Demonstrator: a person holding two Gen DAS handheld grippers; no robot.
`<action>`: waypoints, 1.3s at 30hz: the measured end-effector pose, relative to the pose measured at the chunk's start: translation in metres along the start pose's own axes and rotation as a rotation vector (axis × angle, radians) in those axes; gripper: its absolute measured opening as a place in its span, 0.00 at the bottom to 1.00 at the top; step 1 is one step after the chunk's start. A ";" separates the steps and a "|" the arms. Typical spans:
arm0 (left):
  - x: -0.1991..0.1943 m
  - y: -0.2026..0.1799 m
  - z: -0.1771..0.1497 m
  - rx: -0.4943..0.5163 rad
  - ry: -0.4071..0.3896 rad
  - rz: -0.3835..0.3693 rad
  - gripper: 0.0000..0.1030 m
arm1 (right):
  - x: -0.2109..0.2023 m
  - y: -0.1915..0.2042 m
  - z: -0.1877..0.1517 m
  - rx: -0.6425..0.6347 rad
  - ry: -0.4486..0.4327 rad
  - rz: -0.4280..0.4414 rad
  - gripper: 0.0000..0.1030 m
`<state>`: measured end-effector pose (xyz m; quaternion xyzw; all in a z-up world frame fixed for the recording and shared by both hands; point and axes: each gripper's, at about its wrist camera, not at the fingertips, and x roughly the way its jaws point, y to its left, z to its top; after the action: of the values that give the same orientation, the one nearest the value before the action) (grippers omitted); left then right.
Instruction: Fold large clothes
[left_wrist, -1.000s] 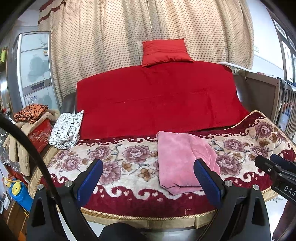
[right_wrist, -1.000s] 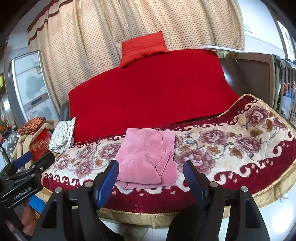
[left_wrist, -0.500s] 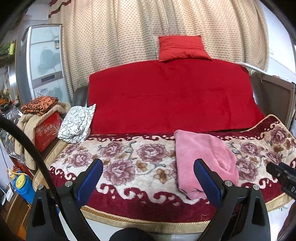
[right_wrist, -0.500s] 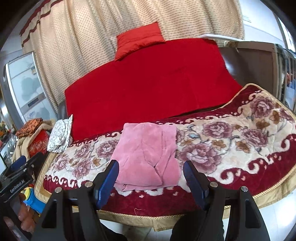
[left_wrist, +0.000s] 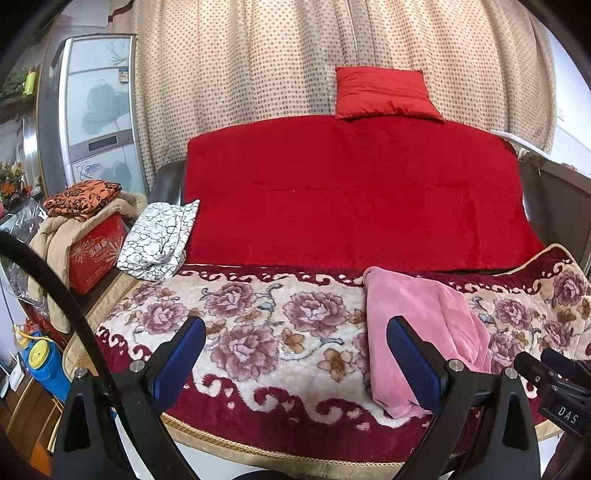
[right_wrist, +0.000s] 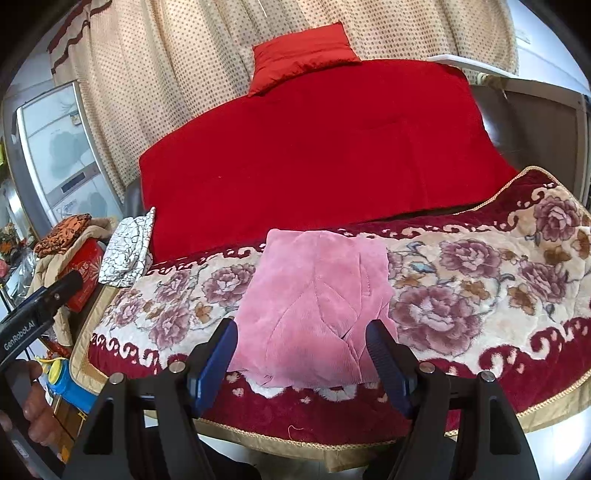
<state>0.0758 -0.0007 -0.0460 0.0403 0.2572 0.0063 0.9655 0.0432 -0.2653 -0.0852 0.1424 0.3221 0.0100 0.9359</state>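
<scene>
A pink fleece garment (right_wrist: 314, 302) lies folded into a rough rectangle on the flowered sofa cover (right_wrist: 461, 288). My right gripper (right_wrist: 301, 360) is open just in front of the garment's near edge, its blue pads apart with nothing between them. In the left wrist view the same pink garment (left_wrist: 424, 332) sits to the right. My left gripper (left_wrist: 295, 354) hangs open over bare flowered cover (left_wrist: 258, 332), left of the garment. The right gripper's black body (left_wrist: 554, 384) shows at the lower right edge there.
A red blanket (left_wrist: 351, 192) drapes the sofa back with a red cushion (left_wrist: 384, 92) on top. A white crackle-patterned cloth (left_wrist: 159, 240) lies at the sofa's left end. Beside it stand a red box (left_wrist: 96, 254) with piled clothes and a fridge (left_wrist: 96, 110).
Both views have slid left along the sofa, so the pink garment sits further right in the left view. The right gripper has come lower and closer to the garment. Both stay open.
</scene>
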 end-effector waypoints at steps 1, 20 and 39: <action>0.002 -0.001 0.000 -0.001 0.004 -0.003 0.95 | 0.001 -0.001 0.001 0.003 0.002 -0.001 0.73; 0.027 -0.008 0.000 0.002 0.049 -0.054 0.95 | 0.026 0.004 0.015 0.006 0.014 -0.015 0.73; 0.021 -0.055 0.005 0.079 0.047 -0.135 0.95 | 0.010 -0.034 0.013 0.080 -0.016 -0.071 0.73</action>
<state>0.0960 -0.0550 -0.0570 0.0607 0.2821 -0.0678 0.9551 0.0567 -0.3007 -0.0904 0.1684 0.3198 -0.0373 0.9316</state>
